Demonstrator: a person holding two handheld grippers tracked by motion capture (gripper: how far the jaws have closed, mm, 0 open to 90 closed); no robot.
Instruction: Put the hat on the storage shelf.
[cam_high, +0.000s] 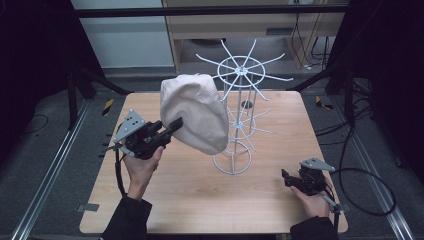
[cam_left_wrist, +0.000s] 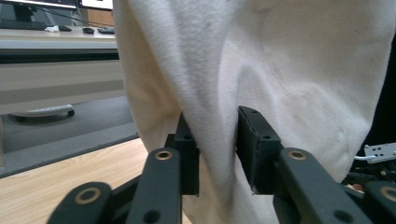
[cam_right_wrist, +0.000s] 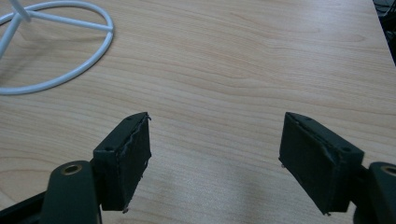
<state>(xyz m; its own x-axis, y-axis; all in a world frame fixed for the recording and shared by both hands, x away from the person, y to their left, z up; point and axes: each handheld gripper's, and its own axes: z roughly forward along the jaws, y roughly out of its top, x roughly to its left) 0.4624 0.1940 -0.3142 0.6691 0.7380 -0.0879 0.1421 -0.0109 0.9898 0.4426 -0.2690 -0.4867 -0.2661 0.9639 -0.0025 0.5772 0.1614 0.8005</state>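
A cream cloth hat (cam_high: 196, 113) hangs on one arm of a white wire rack (cam_high: 240, 107) at the table's middle. My left gripper (cam_high: 175, 125) is shut on the hat's lower left edge; in the left gripper view the fabric (cam_left_wrist: 280, 79) is pinched between the two black jaws, midpoint (cam_left_wrist: 218, 149). My right gripper (cam_high: 286, 176) rests low near the table's front right, held by a hand. Its jaws stand wide apart over bare wood, midpoint (cam_right_wrist: 215, 158), with nothing between them.
The rack's ring base (cam_right_wrist: 60, 46) lies on the wooden table (cam_high: 195, 195) left of the right gripper. Spokes fan out from the rack's top hub (cam_high: 241, 71). Metal rails (cam_high: 50, 165) flank the table, and cables (cam_high: 370, 185) trail at the right.
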